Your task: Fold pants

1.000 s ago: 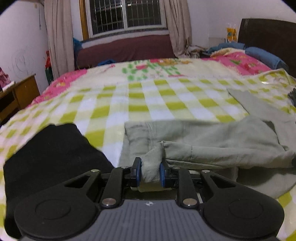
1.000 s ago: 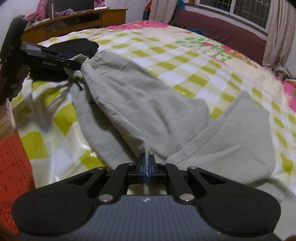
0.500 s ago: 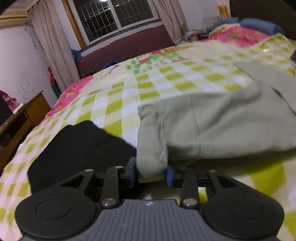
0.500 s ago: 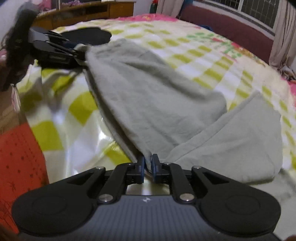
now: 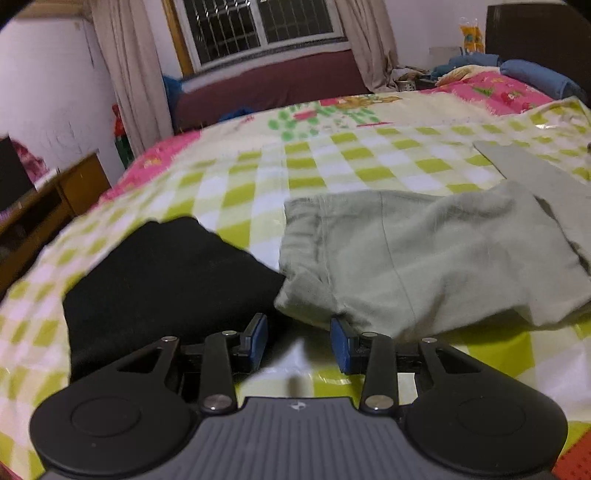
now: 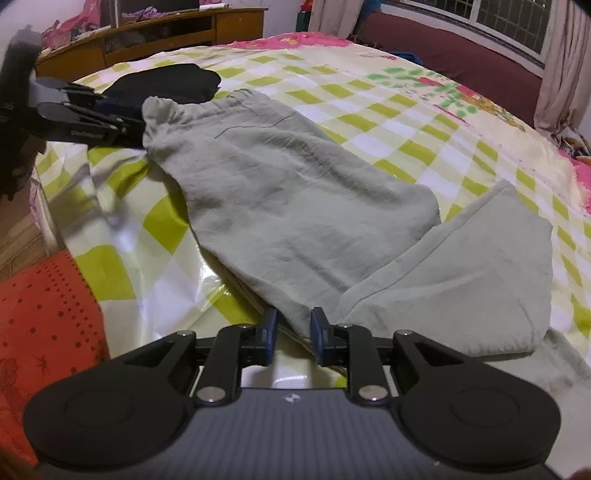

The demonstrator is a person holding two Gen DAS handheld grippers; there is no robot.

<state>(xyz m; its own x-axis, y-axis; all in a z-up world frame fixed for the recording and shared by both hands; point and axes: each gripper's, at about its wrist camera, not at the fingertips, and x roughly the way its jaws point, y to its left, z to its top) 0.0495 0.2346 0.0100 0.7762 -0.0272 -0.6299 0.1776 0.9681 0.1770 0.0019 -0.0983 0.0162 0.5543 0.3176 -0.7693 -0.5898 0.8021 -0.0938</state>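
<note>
Left wrist view: the left gripper [image 5: 299, 341] sits low over the bed [image 5: 332, 166], jaws apart with nothing between them, just shiny checked cover showing in the gap. The pants [image 5: 424, 258], pale grey-green, lie flat right ahead. Their waistband corner droops down to just beyond the right-hand pad and partly covers its tip, but nothing's pinched. A black cloth [image 5: 166, 280] lies on the cover to the left, its edge right up against the pants; can't really tell whether they overlap there, it's a bit blurry. Further back there's a window [image 5: 258, 29] with curtains, and a wooden desk [image 5: 48, 206] off to the left.

Right wrist view: the right gripper [image 6: 293, 338] has its jaws opening, a narrow gap so far. A folded edge of the pants [image 6: 295, 206] runs down into that gap, but the pads don't look like they're squeezing it. The pants stretch away diagonally, waistband at the far left, one leg doubled back on the right. The left gripper [image 6: 110, 122] shows up at the far end, fingertips just beside the gathered waistband. The black cloth [image 6: 170, 83] is behind it. A red dotted fabric [image 6: 40, 314] hangs at the bed's near-left edge.
</note>
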